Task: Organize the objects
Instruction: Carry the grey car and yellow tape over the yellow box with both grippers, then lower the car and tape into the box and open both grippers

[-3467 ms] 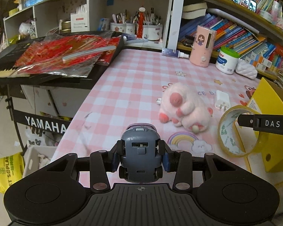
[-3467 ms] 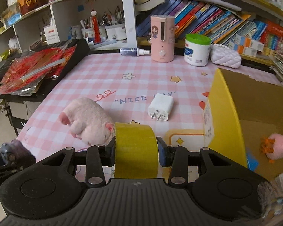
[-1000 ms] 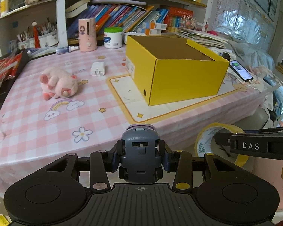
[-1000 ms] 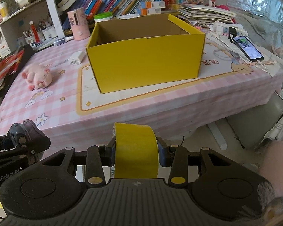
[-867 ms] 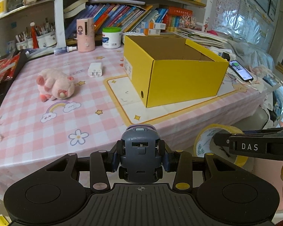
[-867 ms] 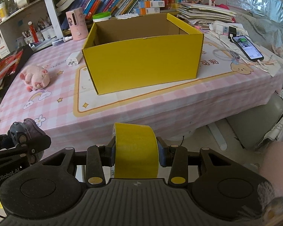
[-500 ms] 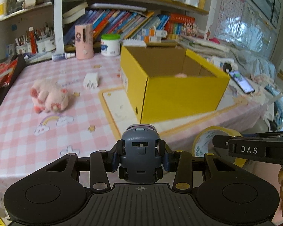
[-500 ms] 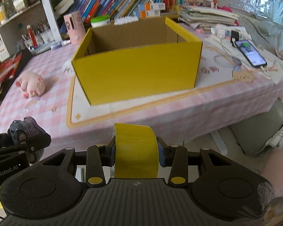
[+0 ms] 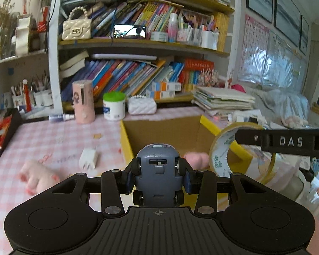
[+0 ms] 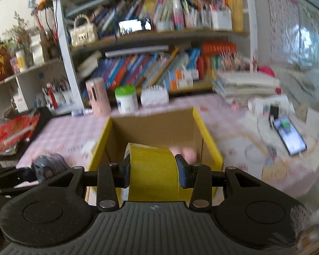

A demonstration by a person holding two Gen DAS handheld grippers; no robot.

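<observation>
My left gripper (image 9: 158, 178) is shut on a grey-blue toy car (image 9: 158, 170), held over the near edge of the open yellow cardboard box (image 9: 125, 140). My right gripper (image 10: 153, 173) is shut on a roll of yellow tape (image 10: 154, 170), also at the near edge of the box (image 10: 206, 136); the roll also shows in the left wrist view (image 9: 225, 146). A pink plush thing (image 9: 196, 159) lies inside the box. A pink plush pig (image 9: 38, 176) and a white charger (image 9: 88, 159) lie on the pink checked table left of the box.
Behind the box stand a pink cylinder (image 9: 83, 104), a white jar with a green lid (image 9: 114, 106) and a white quilted pouch (image 9: 142, 106), under crowded bookshelves. A phone (image 10: 290, 136) and a paper stack (image 9: 223, 102) lie on the right.
Both grippers have moved forward and up from off the table's front edge to the near edge of the box, each still holding its object. The right wrist view is motion-blurred.
</observation>
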